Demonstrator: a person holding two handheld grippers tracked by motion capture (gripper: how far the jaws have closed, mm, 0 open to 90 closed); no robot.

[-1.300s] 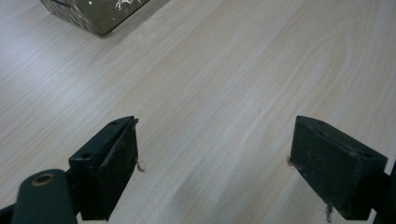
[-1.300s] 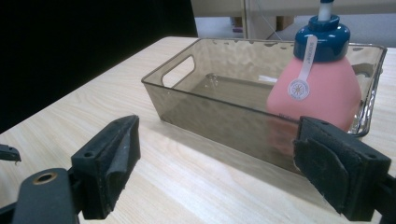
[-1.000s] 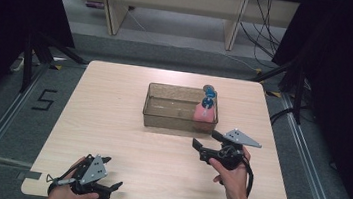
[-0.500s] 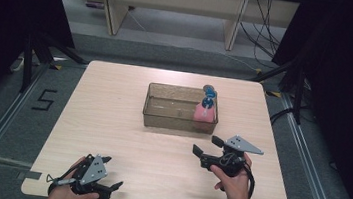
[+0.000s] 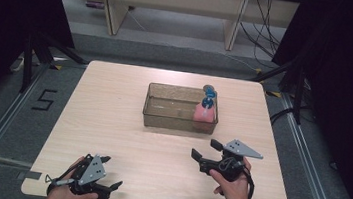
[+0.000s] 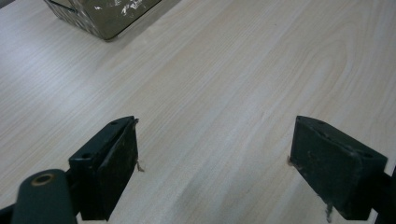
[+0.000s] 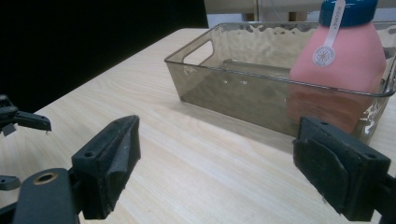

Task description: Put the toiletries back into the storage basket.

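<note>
Light wood desk [image 5: 111, 122], smoky clear bin [image 5: 173, 113] at centre, a little toward the far edge. Pink bottle [image 5: 204, 114] with blue cap [image 7: 348, 10] upright inside the bin, against its right end wall; white label tag on the neck.

Left tongs [image 5: 115, 185] low at the near-left corner of the desk, held in left hand [image 5: 65, 195], jaws spread wide, nothing between them; bare wood between the pads in left gripper view, corner of bin at top left.

Right tongs [image 5: 205, 150] near-right of centre, in front of the bin and apart from it, held in right hand [image 5: 230, 183], jaws released and empty. Right gripper view: pointed at the bin's near wall, bottle toward the right.
</note>
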